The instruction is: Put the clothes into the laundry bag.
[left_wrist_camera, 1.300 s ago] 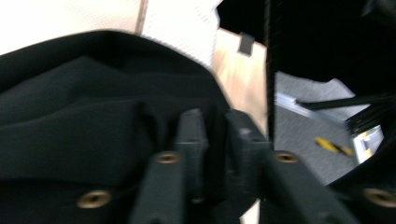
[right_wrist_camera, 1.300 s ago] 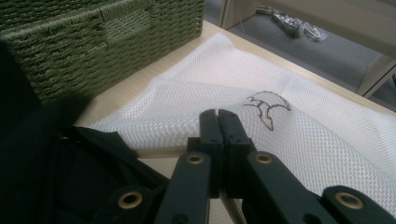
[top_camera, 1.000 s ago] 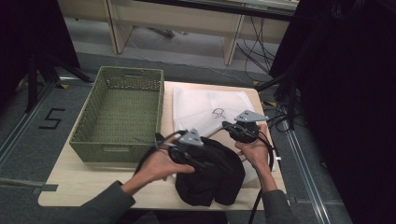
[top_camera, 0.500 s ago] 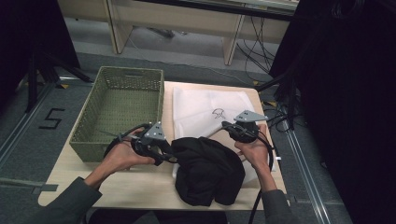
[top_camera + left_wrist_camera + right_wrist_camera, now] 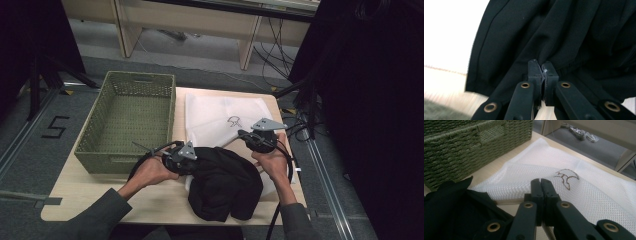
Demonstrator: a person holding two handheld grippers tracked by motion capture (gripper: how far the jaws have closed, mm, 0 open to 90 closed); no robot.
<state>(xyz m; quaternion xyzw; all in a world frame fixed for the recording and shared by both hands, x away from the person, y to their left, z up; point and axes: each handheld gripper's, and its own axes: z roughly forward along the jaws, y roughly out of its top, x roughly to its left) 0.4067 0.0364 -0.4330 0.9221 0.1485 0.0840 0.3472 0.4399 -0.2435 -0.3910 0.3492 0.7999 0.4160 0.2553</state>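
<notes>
Left gripper [image 5: 541,65]: your jaws have just pinched shut on the black garment [image 5: 225,180] at its left edge, near side of the table.
Right gripper [image 5: 540,182]: keep it clamped on the white mesh bag [image 5: 220,117]; lift its mouth before feeding cloth in.

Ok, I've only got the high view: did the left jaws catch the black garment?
Observer: Yes, the left gripper is shut, and the black garment puckers into folds at its tips.
Operator: And the right one?
Observer: The right gripper is shut over the white mesh bag; whether it pinches the mesh I cannot tell.
Operator: That mark on the bag?
Observer: A brown outline logo, just beyond the tips.
</notes>
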